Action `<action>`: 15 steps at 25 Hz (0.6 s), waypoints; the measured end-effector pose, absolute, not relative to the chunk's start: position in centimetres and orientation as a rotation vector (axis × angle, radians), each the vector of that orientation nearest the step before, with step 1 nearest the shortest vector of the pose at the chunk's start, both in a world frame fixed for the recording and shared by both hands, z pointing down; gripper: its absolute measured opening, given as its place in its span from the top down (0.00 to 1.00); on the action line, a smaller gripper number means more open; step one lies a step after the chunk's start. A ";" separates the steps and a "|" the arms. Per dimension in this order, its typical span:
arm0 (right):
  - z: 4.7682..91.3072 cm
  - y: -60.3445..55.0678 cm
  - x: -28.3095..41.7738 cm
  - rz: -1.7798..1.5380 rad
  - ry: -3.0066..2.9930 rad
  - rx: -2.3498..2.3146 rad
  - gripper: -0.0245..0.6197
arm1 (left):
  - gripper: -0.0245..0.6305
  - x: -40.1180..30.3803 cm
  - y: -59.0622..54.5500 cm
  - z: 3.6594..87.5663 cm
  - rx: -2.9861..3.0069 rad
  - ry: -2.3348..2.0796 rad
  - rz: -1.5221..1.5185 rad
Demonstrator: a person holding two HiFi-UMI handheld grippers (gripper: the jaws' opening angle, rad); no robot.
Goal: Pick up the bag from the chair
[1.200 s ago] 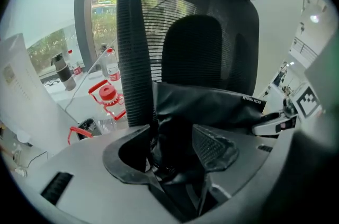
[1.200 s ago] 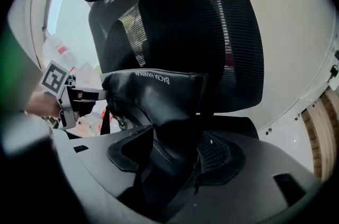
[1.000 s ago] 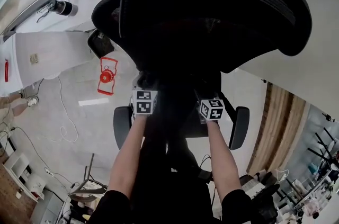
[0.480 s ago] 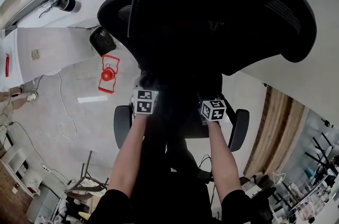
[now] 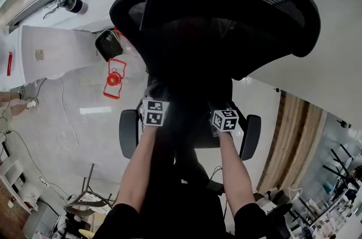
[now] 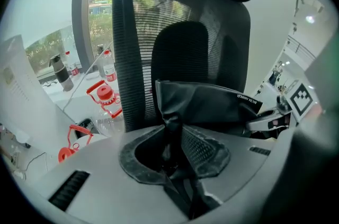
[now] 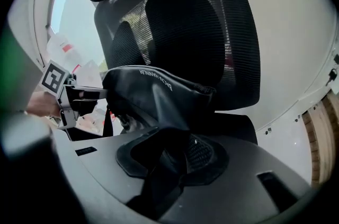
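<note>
In the lower middle of the head view, the person's two forearms point(image 5: 136, 170) are reaching forward and down, each ending in a marker cube at the frame's centre. The left gripper point(image 6: 172, 133) is biting into a bunched fold of the bag point(image 6: 212, 104). Its jaws have just been closing, and dark fabric is filling the narrow gap between them, puckering where the pads are pressing. The right gripper point(image 7: 177, 151) is doing the same at the bag's other end. Its jaws have also just been closing, and a pinched ridge of fabric is running up out of them.

The black bag is stretching across the middle of both gripper views, slumped in front of the backrest point(image 6: 132, 59) of the chair point(image 5: 237, 12) and over the seat point(image 7: 238, 122). Whether it is already clear of the seat cannot be told, as the head view is too dark there.

Judging from this, the reach and the grasp are looking done, and the lift off the chair is what is remaining.

Beyond the chair, at the head view's left, a red lantern point(image 5: 113, 81) is sitting on the pale floor point(image 5: 85, 119).
</note>
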State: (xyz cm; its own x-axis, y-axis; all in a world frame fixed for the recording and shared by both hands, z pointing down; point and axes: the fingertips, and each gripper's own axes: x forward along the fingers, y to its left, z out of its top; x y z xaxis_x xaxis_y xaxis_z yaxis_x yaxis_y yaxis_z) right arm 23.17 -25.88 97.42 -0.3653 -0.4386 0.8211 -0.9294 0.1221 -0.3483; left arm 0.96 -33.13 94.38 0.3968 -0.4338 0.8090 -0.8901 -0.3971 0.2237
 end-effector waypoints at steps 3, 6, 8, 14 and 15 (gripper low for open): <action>96.6 -24.7 23.7 1.176 -1.859 1.311 0.81 | 0.83 1.3 -31.0 93.7 1.979 -1.099 0.881; 95.2 -22.4 23.9 1.161 -1.846 1.287 0.82 | 0.83 1.4 -27.9 92.5 1.965 -1.100 0.867; 94.3 -21.4 24.0 1.144 -1.851 1.285 0.82 | 0.84 1.5 -27.0 91.3 1.980 -1.124 0.839; 89.3 -17.3 24.4 1.083 -1.905 1.285 0.82 | 0.84 1.6 -22.6 86.4 2.036 -1.155 0.784; 88.0 -16.4 24.3 1.066 -1.921 1.283 0.82 | 0.84 1.5 -21.6 85.1 2.046 -1.164 0.761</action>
State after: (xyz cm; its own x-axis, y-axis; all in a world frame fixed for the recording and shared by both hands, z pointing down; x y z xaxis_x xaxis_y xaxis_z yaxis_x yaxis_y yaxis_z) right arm 24.32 -16.44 88.03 -0.3626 -0.4599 0.8106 -0.9311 0.2151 -0.2945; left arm 1.52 -21.57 85.13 0.4358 -0.5047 0.7452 -0.8852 -0.3901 0.2535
